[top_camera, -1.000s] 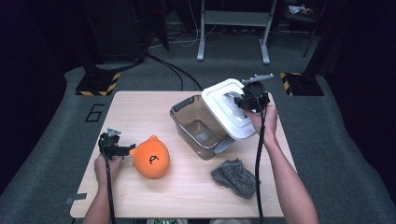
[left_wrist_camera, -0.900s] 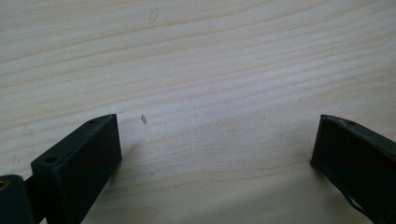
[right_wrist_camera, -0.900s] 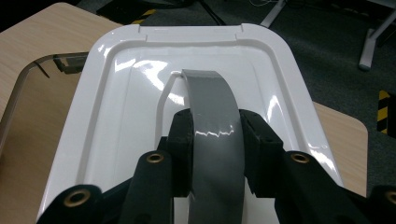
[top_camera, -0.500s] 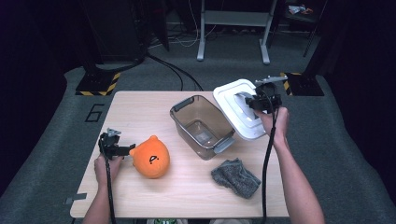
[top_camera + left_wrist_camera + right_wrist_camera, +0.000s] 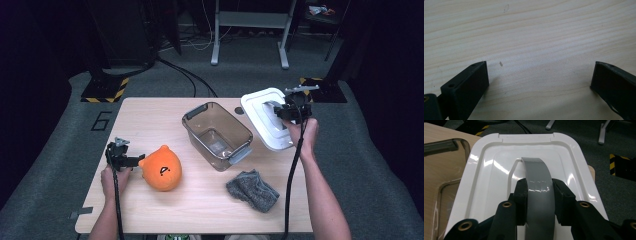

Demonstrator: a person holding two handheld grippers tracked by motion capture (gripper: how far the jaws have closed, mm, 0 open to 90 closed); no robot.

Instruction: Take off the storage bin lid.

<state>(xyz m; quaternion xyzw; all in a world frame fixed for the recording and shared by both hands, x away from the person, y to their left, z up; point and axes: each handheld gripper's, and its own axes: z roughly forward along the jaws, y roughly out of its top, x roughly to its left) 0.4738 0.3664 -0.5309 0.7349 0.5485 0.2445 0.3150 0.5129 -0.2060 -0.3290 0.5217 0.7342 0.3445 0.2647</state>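
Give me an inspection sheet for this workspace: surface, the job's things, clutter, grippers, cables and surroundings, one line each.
Surface: light wooden table, bare wood under the left gripper.
Job's things: white lid with grey handle, off the box, over the table's far right corner; clear brown box open and empty, mid-table.
Clutter: orange plush toy at front left; grey cloth at front right.
Grippers: left gripper open, nothing between its jaws, beside the toy; right gripper shut on the lid's handle.
Cables: a black cable trails from each gripper along the forearm; more cables on the floor beyond.
Surroundings: grey carpet, yellow-black striped markers, metal stand legs.
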